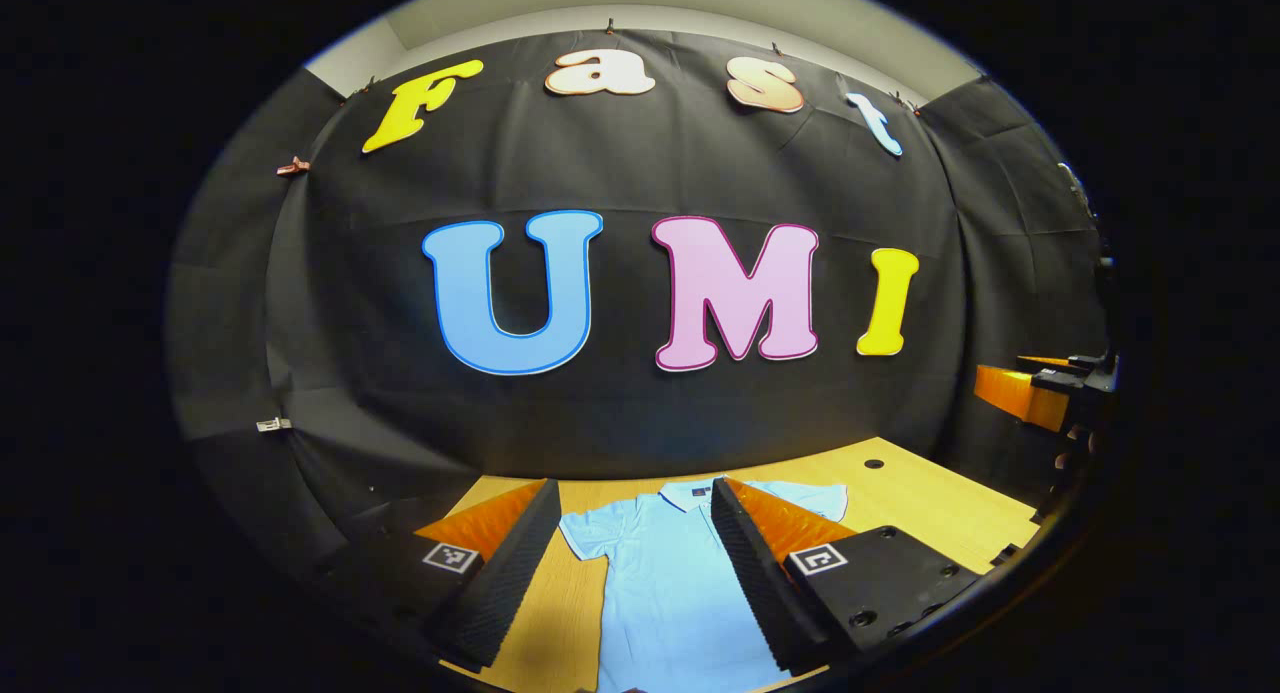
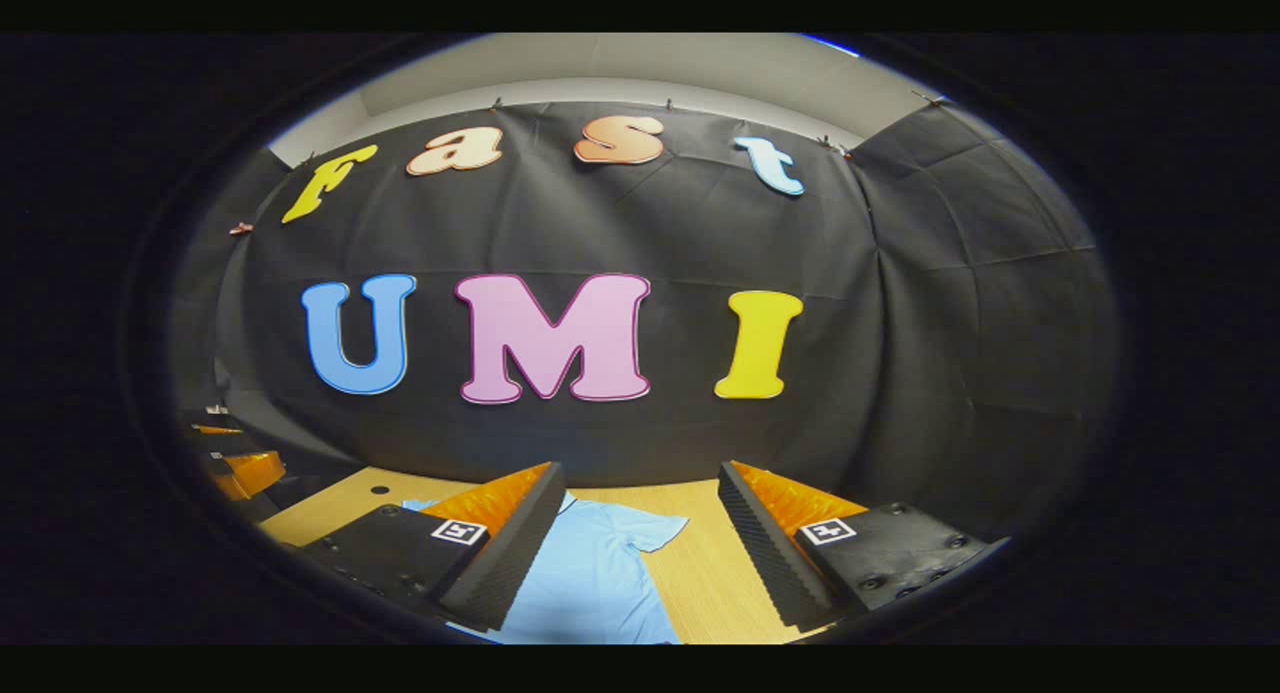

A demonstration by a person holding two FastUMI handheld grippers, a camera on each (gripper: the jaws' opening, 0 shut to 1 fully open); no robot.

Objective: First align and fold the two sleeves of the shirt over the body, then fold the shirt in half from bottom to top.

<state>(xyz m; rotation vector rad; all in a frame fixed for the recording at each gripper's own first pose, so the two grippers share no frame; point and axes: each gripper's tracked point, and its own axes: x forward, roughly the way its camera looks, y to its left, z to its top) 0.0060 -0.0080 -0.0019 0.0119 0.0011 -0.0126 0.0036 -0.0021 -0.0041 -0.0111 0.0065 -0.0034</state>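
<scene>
A light blue short-sleeved polo shirt lies flat on the wooden table, collar toward the wall, both sleeves spread out. My left gripper hangs open above it, fingers apart over the chest and collar, nothing between them. In the right gripper view the shirt's right sleeve and side lie below my right gripper, which is open and held above the table with nothing in it. The right gripper also shows far off at the right edge of the left gripper view.
The table runs back to the black cloth wall. A small round hole sits in the tabletop near the back right. The left gripper shows at the left edge of the right gripper view.
</scene>
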